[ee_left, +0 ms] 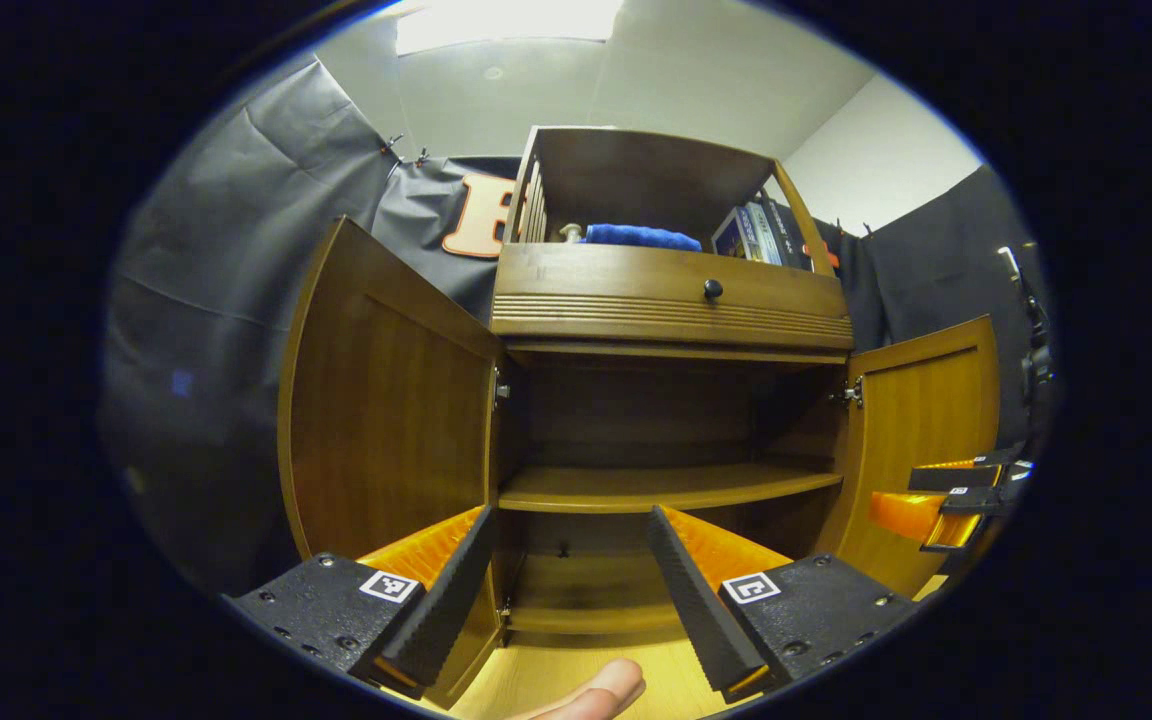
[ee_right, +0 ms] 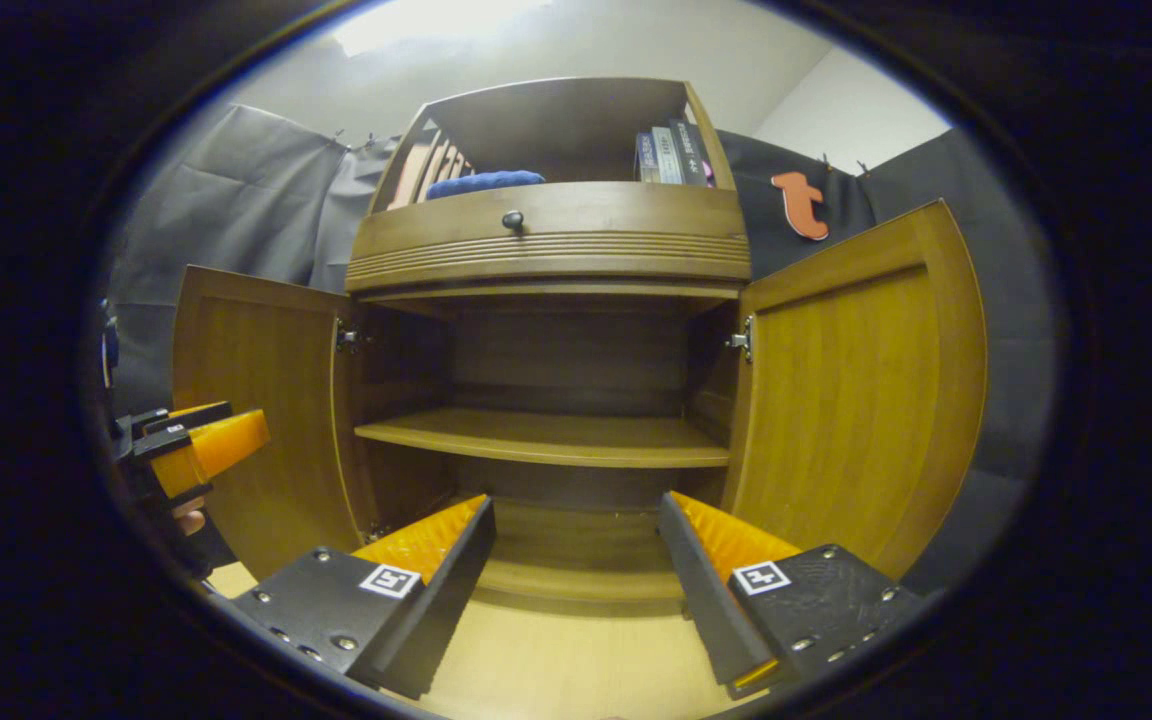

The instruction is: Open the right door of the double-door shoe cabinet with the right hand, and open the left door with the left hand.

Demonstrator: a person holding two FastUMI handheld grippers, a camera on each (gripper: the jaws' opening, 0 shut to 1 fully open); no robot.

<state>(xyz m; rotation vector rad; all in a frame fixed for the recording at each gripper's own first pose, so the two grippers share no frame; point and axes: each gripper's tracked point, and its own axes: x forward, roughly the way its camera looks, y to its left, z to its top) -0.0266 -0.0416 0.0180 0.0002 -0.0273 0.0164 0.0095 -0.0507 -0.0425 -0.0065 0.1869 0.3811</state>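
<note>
I see the big brown wooden shoe cabinet (ee_right: pixel 546 250) with its left door (ee_left: pixel 386 400) and right door (ee_right: pixel 851 390) both swung wide open. One bare shelf (ee_right: pixel 546 435) sits inside. A blue cloth (ee_left: pixel 641 237) and some books (ee_right: pixel 671 152) rest on top. My left gripper (ee_left: pixel 568 570) and right gripper (ee_right: pixel 576 560) gape wide, holding nothing. A fingertip (ee_left: pixel 601 692) pokes in at the bottom edge.

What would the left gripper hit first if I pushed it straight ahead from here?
Probably nothing soon: the left gripper is open and points between the two open doors into the cabinet's lower compartment. Its line runs below the middle shelf, likely ending at the back panel; depth is unclear.
</note>
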